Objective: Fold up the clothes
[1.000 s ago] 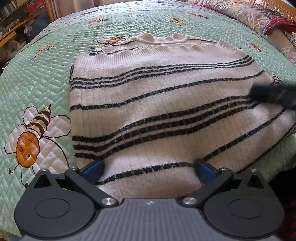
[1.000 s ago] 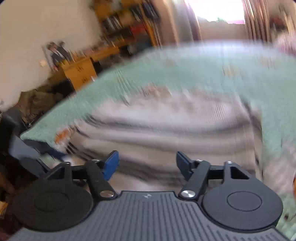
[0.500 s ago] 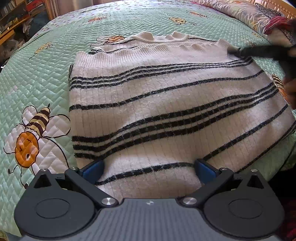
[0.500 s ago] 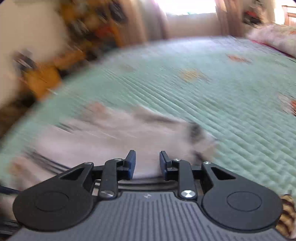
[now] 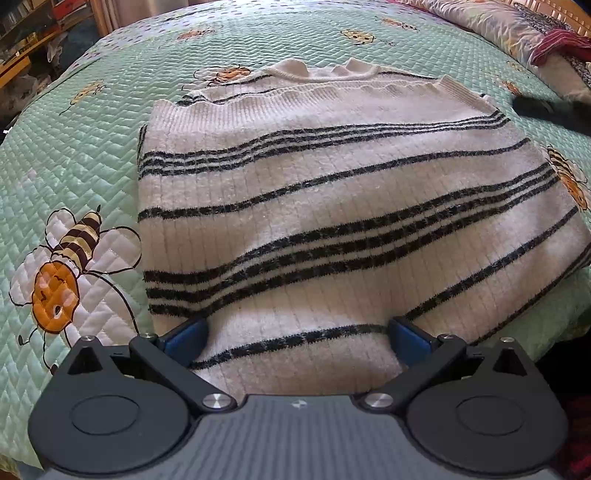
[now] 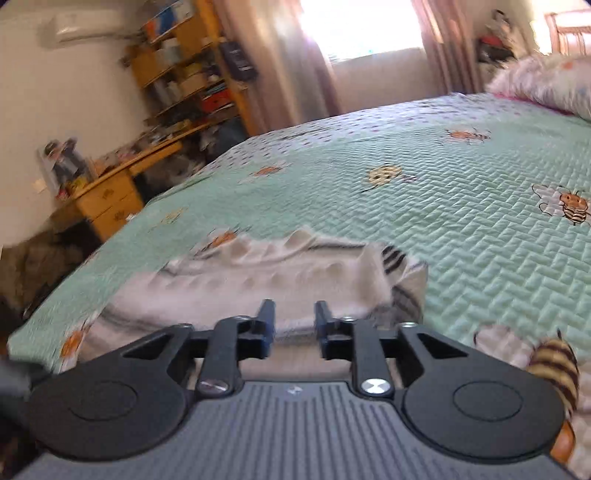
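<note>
A striped sweater (image 5: pixel 325 206) is laid folded on the green bee-print quilt (image 5: pixel 74 155). The left gripper (image 5: pixel 297 332) is spread wide over the near hem, nothing pinched. The right gripper (image 6: pixel 294 321), just reopened slightly, is narrowly parted at the far right corner, empty. Both corners should be gripped evenly before folding. No writing is legible.

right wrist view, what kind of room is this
Most likely a lived-in bedroom at home. A bed with a green quilted bee-print bedspread fills the view, a pillow lies at its far end, and a curtained window and cluttered wooden shelves stand behind.
</note>
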`<state>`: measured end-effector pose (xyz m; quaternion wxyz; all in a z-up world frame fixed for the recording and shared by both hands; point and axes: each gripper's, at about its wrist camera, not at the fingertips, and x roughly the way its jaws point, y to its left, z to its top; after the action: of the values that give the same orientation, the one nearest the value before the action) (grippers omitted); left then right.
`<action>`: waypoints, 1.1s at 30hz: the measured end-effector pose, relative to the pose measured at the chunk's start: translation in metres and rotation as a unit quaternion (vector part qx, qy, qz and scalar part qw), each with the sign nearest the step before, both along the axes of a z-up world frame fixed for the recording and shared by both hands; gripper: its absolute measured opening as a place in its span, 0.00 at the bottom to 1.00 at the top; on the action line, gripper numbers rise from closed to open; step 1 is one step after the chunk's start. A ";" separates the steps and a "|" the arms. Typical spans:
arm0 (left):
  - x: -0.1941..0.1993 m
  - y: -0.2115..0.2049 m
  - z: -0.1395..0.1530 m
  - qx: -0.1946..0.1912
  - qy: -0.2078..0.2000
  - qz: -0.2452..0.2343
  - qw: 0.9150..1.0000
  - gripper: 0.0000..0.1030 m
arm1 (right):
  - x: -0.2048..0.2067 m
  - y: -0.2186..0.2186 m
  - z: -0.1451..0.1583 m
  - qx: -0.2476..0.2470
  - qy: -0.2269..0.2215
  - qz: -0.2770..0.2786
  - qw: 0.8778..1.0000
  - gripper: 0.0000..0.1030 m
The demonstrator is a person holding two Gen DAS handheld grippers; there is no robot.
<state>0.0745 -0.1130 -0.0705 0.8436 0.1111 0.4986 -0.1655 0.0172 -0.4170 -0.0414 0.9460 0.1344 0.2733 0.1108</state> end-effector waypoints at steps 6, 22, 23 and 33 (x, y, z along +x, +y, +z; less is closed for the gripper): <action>0.000 0.001 0.000 -0.003 -0.002 0.002 1.000 0.99 | -0.011 -0.010 -0.050 0.006 0.046 -0.003 0.999 0.45; 0.078 0.064 0.080 -0.312 -0.025 0.041 0.949 0.99 | -0.023 0.022 -0.045 0.044 0.059 0.048 0.996 0.54; 0.095 0.064 0.073 -0.331 -0.010 0.050 0.942 0.99 | -0.022 0.021 -0.044 0.045 0.062 0.049 0.996 0.54; 0.197 0.053 0.003 -0.263 0.031 0.099 0.959 0.91 | -0.025 0.021 -0.037 0.035 0.076 0.068 0.994 0.54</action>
<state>0.2720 -0.0605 -0.0679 0.8395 -0.1699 0.4714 -0.2101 -0.0078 -0.3963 -0.0780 0.9076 0.1564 0.3487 0.1735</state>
